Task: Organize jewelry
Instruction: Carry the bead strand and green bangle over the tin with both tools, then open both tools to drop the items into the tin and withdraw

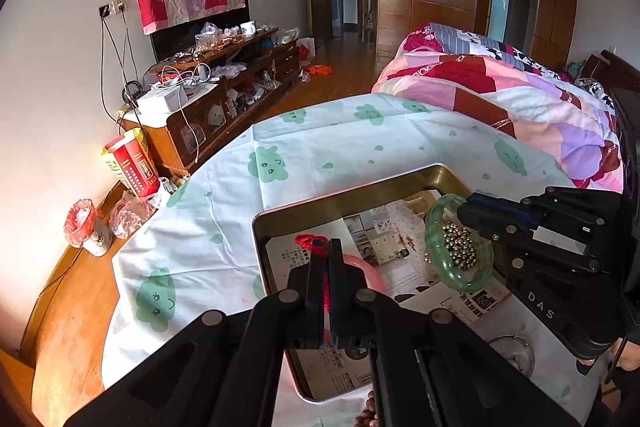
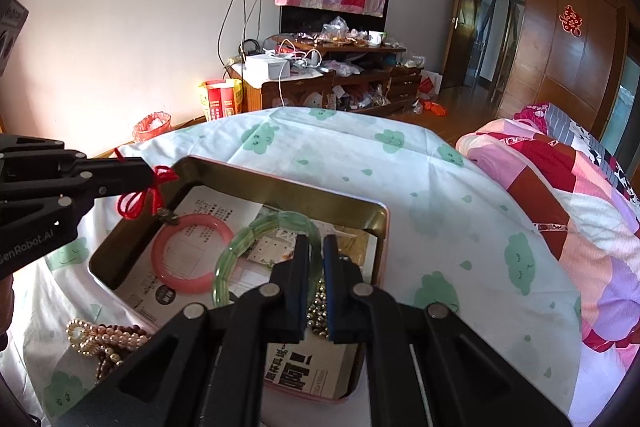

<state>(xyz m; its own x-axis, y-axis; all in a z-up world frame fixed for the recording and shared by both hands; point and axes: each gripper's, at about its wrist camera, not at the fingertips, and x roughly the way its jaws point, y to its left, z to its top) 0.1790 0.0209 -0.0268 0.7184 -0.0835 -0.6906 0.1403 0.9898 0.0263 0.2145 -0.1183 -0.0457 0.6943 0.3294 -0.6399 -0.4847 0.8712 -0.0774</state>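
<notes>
A shallow metal tin [image 2: 280, 187] lined with newspaper sits on a cloud-print cloth. My left gripper [image 1: 325, 251] [image 2: 150, 173] is shut on a red cord [image 2: 138, 199] tied to a pink bangle [image 2: 192, 253], which lies in the tin's left part. My right gripper [image 2: 316, 251] [image 1: 462, 211] is shut on a green bangle [image 2: 256, 247] [image 1: 456, 247] and holds it tilted over a heap of gold beads [image 1: 460, 247] in the tin. Pearl and brown bead strands [image 2: 108, 341] lie on the cloth outside the tin's near left corner.
A bed with a patchwork quilt [image 2: 560, 187] borders the cloth on the right. A cluttered wooden TV cabinet [image 2: 340, 83], a red-bagged bin [image 2: 152, 125] and a wooden floor lie beyond. A glass dish [image 1: 516, 351] sits on the cloth near the tin.
</notes>
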